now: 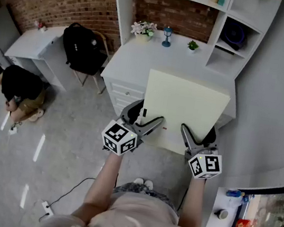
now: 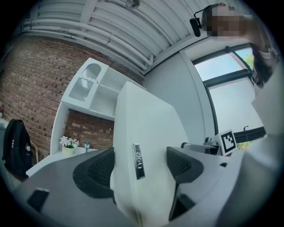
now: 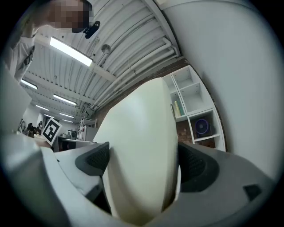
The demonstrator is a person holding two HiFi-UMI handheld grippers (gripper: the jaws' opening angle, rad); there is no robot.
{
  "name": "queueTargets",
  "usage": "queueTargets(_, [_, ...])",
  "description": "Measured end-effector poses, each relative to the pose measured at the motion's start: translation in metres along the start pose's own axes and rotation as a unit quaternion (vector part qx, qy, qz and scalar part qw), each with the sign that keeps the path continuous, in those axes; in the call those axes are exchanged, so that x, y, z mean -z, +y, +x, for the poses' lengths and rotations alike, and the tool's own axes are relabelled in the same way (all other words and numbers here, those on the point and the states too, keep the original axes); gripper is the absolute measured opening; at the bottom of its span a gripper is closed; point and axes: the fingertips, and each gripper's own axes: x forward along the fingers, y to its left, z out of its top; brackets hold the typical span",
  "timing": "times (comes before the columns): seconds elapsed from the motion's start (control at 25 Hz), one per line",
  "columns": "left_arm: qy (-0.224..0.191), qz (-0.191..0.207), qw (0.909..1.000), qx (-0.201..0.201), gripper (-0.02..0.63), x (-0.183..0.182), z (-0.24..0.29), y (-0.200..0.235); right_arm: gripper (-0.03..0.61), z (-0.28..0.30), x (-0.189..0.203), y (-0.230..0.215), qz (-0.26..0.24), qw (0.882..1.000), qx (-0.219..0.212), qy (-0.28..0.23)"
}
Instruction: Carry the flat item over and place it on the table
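A flat cream-white panel (image 1: 185, 109) hangs level in the head view, over the near right part of the white desk (image 1: 134, 63). My left gripper (image 1: 144, 118) is shut on its near left edge. My right gripper (image 1: 198, 135) is shut on its near right edge. In the left gripper view the panel (image 2: 146, 128) fills the gap between both dark pads, and a small metal tag (image 2: 137, 160) shows on its edge. In the right gripper view the same panel (image 3: 142, 142) sits pinched between the pads, and the panel hides what lies straight ahead.
On the desk's far side stand a flower pot (image 1: 143, 30), a blue lantern figure (image 1: 167, 36) and a small plant (image 1: 192, 46), under white shelves (image 1: 234, 34). A black backpack (image 1: 83, 47) rests on a chair at left. A person (image 1: 20, 91) crouches on the floor. A grey wall runs along the right.
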Motion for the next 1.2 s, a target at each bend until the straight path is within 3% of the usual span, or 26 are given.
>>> queueTargets(0.88, [0.001,-0.013,0.9999,0.011,0.356,0.000,-0.002,0.005,0.491,0.001,0.002,0.005,0.015,1.000,0.002,0.003])
queueTargets(1.2, [0.007,-0.014,0.9995,0.028,0.356,0.006,-0.001,0.019,0.492,0.008,0.013,0.008,0.018,1.000,0.021,0.003])
